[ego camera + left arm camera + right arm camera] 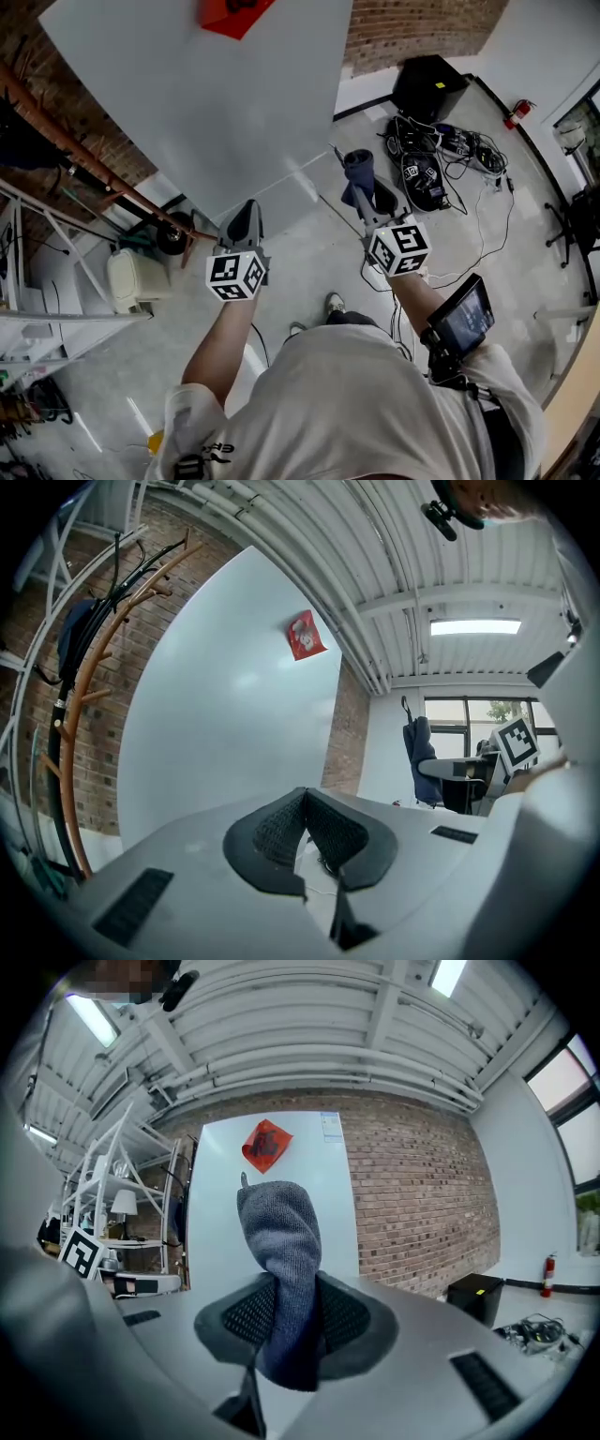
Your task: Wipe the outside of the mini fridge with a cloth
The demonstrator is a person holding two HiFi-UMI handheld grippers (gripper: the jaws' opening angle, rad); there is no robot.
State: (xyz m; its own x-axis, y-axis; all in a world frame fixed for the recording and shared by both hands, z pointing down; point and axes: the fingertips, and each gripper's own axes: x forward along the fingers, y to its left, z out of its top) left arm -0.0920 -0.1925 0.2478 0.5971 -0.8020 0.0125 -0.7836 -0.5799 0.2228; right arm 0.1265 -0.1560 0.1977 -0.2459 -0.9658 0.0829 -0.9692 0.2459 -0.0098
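With right tool [286, 1316] clamped on cloth [279, 1232] just right of fridge [206, 112] and left tool [307, 813] closed empty, best press cloth flat on the white side and wipe overlapping strokes.

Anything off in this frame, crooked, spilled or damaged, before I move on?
Nothing spilled or damaged. The red tag sits tilted on the white fridge, and a tangle of cables lies loose on the floor. The right tool grips the grey cloth normally.
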